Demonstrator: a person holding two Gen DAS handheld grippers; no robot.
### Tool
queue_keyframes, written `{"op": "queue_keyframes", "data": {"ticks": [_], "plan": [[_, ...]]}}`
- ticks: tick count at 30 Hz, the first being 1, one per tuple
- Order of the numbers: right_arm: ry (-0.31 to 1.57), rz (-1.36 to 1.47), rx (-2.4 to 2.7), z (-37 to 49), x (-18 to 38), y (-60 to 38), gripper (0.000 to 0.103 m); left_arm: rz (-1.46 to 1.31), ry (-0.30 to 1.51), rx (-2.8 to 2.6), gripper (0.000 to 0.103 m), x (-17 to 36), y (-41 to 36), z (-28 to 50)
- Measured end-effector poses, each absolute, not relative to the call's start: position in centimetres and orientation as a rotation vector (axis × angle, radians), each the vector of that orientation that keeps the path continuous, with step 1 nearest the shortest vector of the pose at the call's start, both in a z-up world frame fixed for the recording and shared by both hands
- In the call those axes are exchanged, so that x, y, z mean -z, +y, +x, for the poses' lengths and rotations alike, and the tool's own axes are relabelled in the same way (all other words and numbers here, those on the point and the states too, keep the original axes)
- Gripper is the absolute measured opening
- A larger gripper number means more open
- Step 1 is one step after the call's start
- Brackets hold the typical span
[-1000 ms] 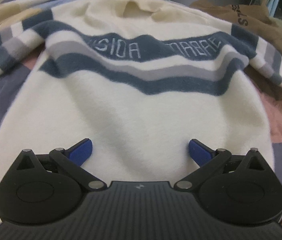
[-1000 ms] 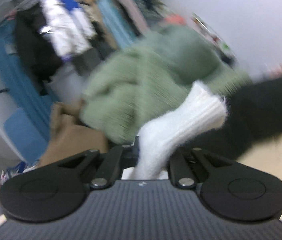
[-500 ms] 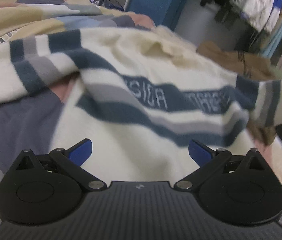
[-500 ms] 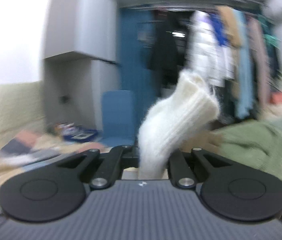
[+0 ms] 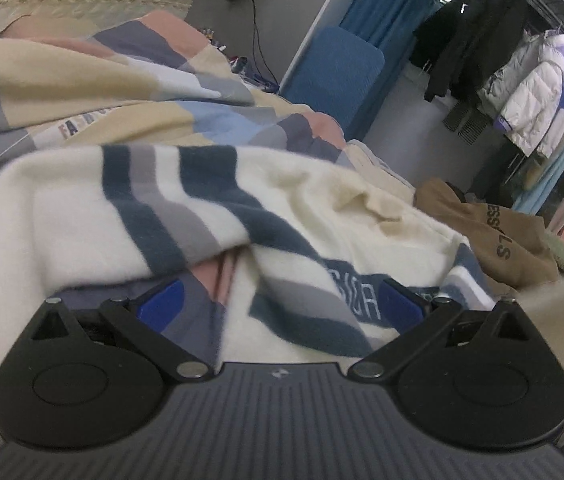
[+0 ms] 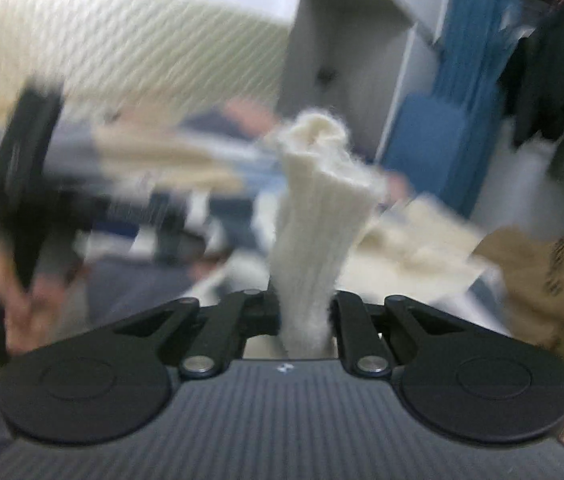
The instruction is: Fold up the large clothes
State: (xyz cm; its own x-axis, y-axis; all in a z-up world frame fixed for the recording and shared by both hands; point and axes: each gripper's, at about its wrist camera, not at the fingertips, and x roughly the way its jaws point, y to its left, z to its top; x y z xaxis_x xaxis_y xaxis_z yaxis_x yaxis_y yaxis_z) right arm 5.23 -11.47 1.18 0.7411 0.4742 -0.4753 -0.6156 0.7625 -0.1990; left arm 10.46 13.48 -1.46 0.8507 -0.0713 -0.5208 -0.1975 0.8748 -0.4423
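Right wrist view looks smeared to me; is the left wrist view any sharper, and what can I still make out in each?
Right wrist view: heavy motion blur over the bed and room, only the right gripper and the ribbed cream cuff it clamps stay readable. Left wrist view: much sharper, striped sweater slightly soft at the left, fisheye bending the clothes rack.

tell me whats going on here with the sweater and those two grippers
A person with a gripper in each hand is folding a cream sweater with navy and grey stripes on a patchwork bed cover. The right gripper is shut on the sweater's ribbed cuff, holding that sleeve up off the bed. The left gripper is open above the sweater, gripping nothing. A brown garment lies beside it.
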Motion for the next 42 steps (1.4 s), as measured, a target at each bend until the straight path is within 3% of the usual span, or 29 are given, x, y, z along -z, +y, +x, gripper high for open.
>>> {"op": "queue_keyframes", "data": {"ticks": [4, 6, 10, 11, 18, 25, 31, 34, 37, 42], "plan": [[0.612, -0.407, -0.658, 5.7, 3.5, -9.2, 0.014, -0.512, 0.558, -0.041, 0.103, 1.8, 13.5, 10.6], [0.708, -0.408, -0.675, 5.5, 5.3, -8.6, 0.023, -0.506, 0.555, -0.036, 0.103, 1.8, 13.2, 10.5], [0.806, -0.322, -0.719, 5.5, 5.6, -9.3, 0.066, -0.510, 0.538, -0.021, 0.103, 1.6, 13.0, 10.3], [0.814, -0.307, -0.735, 5.2, 5.2, -9.8, 0.070, -0.509, 0.531, -0.017, 0.103, 1.5, 12.9, 10.2], [0.784, -0.298, -0.769, 2.2, 2.2, -13.0, 0.070, -0.536, 0.538, 0.053, 0.103, 1.3, 11.7, 10.1], [0.695, -0.224, -0.584, 6.1, 1.0, -18.1, 0.070, -0.544, 0.604, 0.149, 0.103, 2.3, 8.8, 10.6], [0.692, -0.038, -0.384, 12.5, 2.9, -21.9, 0.069, -0.511, 0.621, 0.185, 0.103, 3.4, 6.3, 11.0], [0.710, 0.043, -0.349, 14.7, 4.1, -23.4, 0.061, -0.491, 0.631, 0.203, 0.103, 3.9, 5.3, 11.5], [0.724, 0.021, -0.326, 16.4, 5.8, -23.8, 0.059, -0.464, 0.657, 0.226, 0.103, 4.9, 4.0, 12.3], [0.803, 0.080, -0.297, 17.8, 8.0, -25.1, 0.059, -0.361, 0.795, 0.183, 0.103, 8.0, 1.9, 14.6]]}}
